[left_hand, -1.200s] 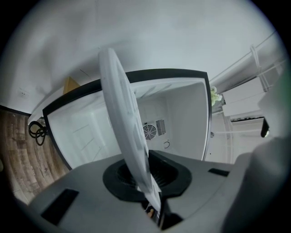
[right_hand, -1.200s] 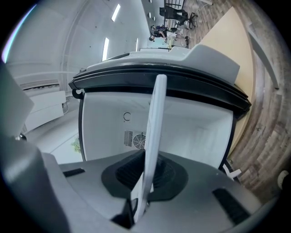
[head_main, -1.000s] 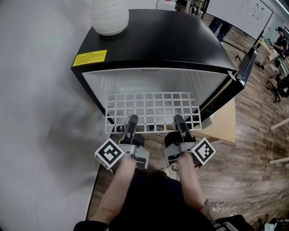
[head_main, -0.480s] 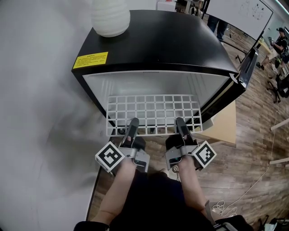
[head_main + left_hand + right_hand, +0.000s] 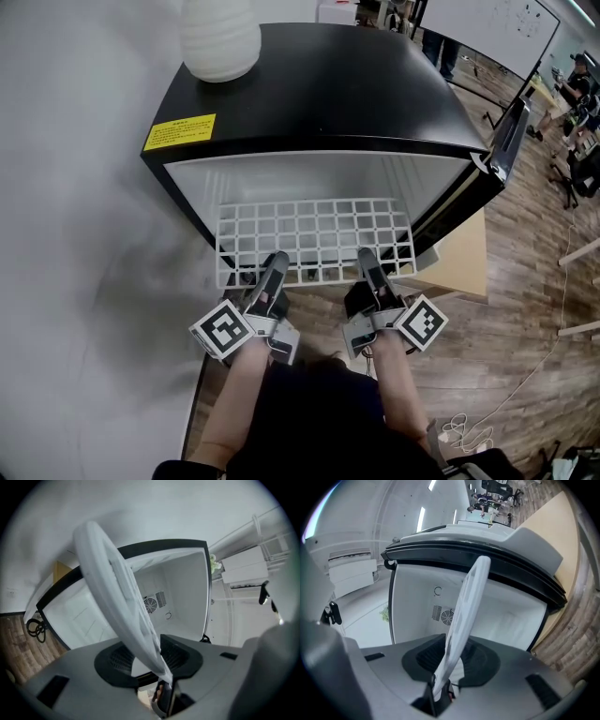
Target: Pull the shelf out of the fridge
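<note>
A white wire shelf (image 5: 314, 234) sticks partway out of the open black mini fridge (image 5: 319, 94). My left gripper (image 5: 274, 265) is at the left part of the shelf's front rim and my right gripper (image 5: 367, 261) at the right part, both pointing level into the fridge. In the left gripper view the shelf (image 5: 119, 588) runs edge-on down between the jaws of the left gripper (image 5: 150, 653). In the right gripper view the shelf (image 5: 464, 606) does the same at the right gripper (image 5: 454, 660). Both pairs of jaws have just been opening, and the rim lies loosely between them.
The fridge door (image 5: 511, 141) stands open at the right. A white ribbed jar (image 5: 220, 37) rests on the fridge top, near a yellow sticker (image 5: 178, 131). A light wooden board (image 5: 459, 258) lies beside the fridge on the wood floor. People stand far back.
Both grippers have rolled slightly at the shelf's front rim and their jaws have loosened. The shelf sits about where it was.
</note>
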Available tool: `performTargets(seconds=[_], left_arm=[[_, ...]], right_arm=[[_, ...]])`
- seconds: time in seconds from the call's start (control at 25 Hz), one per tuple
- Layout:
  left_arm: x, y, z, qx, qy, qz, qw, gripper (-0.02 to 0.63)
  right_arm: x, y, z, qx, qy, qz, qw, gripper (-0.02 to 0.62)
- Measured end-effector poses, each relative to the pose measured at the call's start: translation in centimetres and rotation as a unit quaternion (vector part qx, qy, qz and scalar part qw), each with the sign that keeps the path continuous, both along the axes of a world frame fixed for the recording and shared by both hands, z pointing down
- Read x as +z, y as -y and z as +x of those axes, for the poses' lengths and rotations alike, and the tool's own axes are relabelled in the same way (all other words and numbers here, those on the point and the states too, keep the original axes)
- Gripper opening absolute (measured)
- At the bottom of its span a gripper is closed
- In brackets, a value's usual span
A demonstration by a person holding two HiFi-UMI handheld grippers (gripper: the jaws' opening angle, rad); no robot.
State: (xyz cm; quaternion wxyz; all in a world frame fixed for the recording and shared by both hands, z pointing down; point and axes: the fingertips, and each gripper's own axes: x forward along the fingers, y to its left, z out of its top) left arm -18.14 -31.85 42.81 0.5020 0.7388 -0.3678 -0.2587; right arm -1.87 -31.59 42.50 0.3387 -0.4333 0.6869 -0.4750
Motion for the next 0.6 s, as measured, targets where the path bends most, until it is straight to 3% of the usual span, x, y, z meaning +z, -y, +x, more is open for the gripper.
performTargets(seconds=[0.24,0.4,0.6], left_arm=[[-0.4,-1.9,1.6,0.070,0.076,0.060,0.9929,0.176],[-0.7,-2.8,1.7,0.089,0.133,0.103,0.9817,0.176],[0.1,-4.0,1.8,0.112,0.181,0.135,0.9676,0.176]], right_arm=[[-0.5,-1.3,-0.9,-0.038,-0.031,0.022,0.999,0.104],[-1.2,-2.0,-1.3,-0.058,-0.044,0.045,0.996,0.106],[-0.9,-3.1,-2.3,-0.085,-0.099,0.065,0.989,0.112]])
